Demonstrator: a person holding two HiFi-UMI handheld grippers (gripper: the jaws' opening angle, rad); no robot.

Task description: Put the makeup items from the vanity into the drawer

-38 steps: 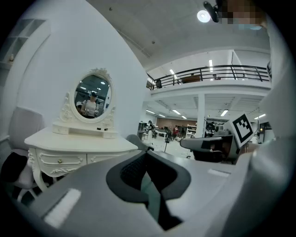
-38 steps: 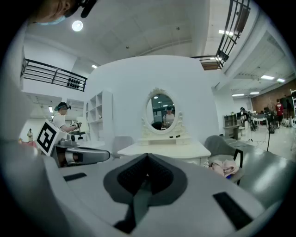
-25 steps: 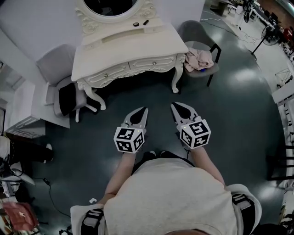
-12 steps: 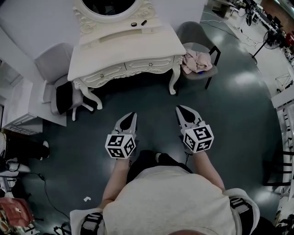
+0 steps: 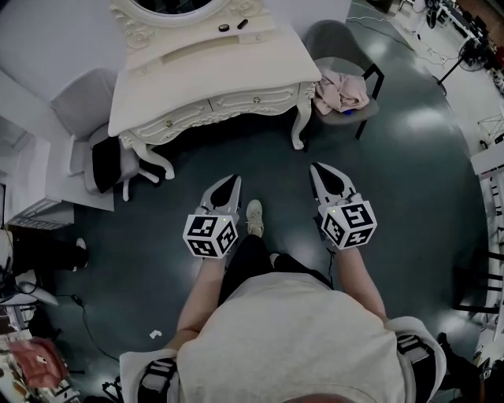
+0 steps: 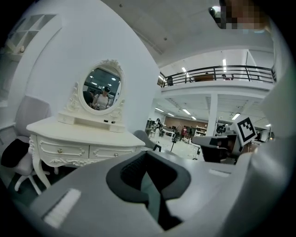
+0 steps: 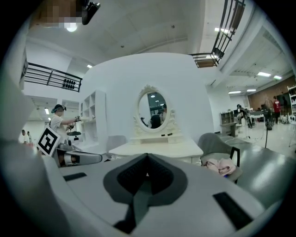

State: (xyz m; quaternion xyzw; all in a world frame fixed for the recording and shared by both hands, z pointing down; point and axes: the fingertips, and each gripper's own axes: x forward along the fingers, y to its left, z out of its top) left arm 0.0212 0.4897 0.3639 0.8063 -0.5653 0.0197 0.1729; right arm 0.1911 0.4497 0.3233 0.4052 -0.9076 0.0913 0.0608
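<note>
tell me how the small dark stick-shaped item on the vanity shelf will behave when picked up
The dark stick-shaped item looks small and slim, so probably light and rigid. It lies flat on the vanity shelf, so it may roll if nudged, though its cross-section is too small to tell.

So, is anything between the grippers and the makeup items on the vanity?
Nothing visible. Only floor lies between the left gripper, the right gripper and the vanity; the chairs stand off to its sides. The makeup items sit at the back by the mirror. The drawers are closed, blocking the drop-off.
</note>
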